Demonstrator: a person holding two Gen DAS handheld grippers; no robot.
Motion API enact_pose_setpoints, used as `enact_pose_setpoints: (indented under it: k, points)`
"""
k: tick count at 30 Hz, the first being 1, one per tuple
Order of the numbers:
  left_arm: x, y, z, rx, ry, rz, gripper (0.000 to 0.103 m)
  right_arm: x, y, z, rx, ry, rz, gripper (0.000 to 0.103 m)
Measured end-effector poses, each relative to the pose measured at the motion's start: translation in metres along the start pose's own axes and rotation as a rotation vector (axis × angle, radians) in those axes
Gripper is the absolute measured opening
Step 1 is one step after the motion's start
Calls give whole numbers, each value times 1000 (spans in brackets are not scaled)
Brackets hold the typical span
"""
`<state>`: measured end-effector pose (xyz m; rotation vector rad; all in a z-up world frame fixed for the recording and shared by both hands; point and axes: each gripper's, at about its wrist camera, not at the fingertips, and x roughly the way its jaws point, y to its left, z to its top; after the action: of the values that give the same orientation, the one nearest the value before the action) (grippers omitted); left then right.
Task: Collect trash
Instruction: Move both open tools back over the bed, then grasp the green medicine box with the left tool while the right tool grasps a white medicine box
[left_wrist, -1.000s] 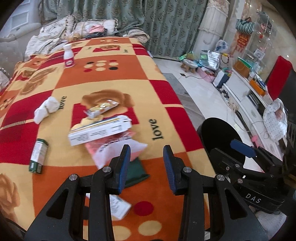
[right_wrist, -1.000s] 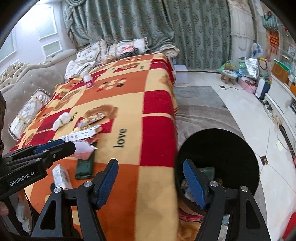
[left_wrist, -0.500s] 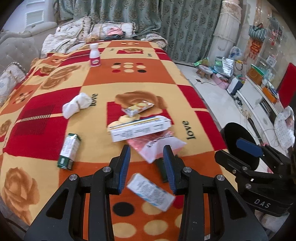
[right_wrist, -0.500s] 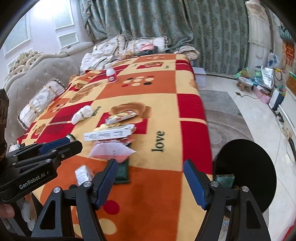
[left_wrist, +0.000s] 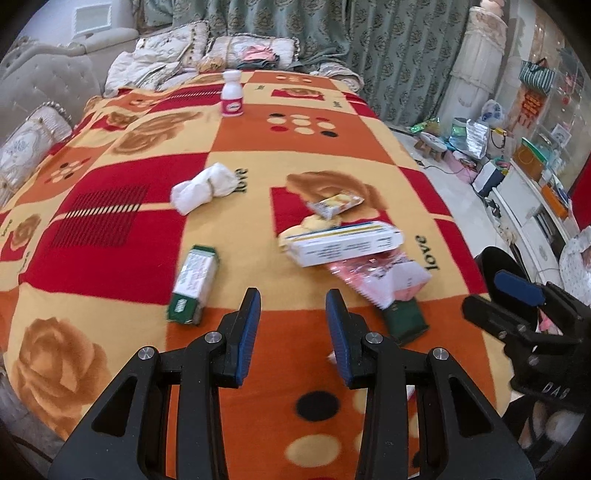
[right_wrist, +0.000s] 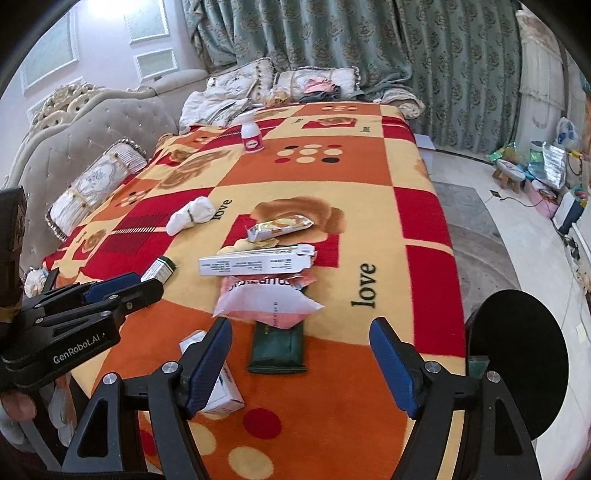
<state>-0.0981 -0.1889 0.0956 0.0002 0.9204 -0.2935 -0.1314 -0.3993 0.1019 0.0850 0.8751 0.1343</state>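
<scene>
Both grippers have swung from the bin side back over the blanket. Left gripper (left_wrist: 292, 325) hangs empty, jaws apart, green carton (left_wrist: 193, 284) just left of it, lengthwise up the frame. Right gripper (right_wrist: 300, 365), nothing between its jaws, is spreading wider above the dark green packet (right_wrist: 277, 349) at lower centre, nearer it.

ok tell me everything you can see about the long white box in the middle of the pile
The long white box is a slim cardboard carton lying flat on the blanket, its long side running across the right wrist view. Its side panel carries blocks of small dark print; a yellow and blue stripe runs along its top edge in the left wrist view. The right end flap looks torn open. Its near edge overlaps the pink and white plastic bag. Neither gripper touches it.
</scene>
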Motion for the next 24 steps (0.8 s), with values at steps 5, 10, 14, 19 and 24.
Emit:
enact_pose_setpoints:
  k: [5,10,14,19,24]
  points:
    - [2,32,-7,-20,31,9,35,5,8,-1,-15,22,31,75]
    - [4,63,-14,-47,58,15,35,16,23,-8,-42,60,104,75]
    - [6,79,-18,-59,69,13,35,36,43,-18,-76,113,153,75]
    - [14,88,-14,-85,73,-3,35,59,60,-30,-124,161,156,66]
    - [34,87,-6,-79,92,-1,35,72,65,-37,-157,179,148,42]
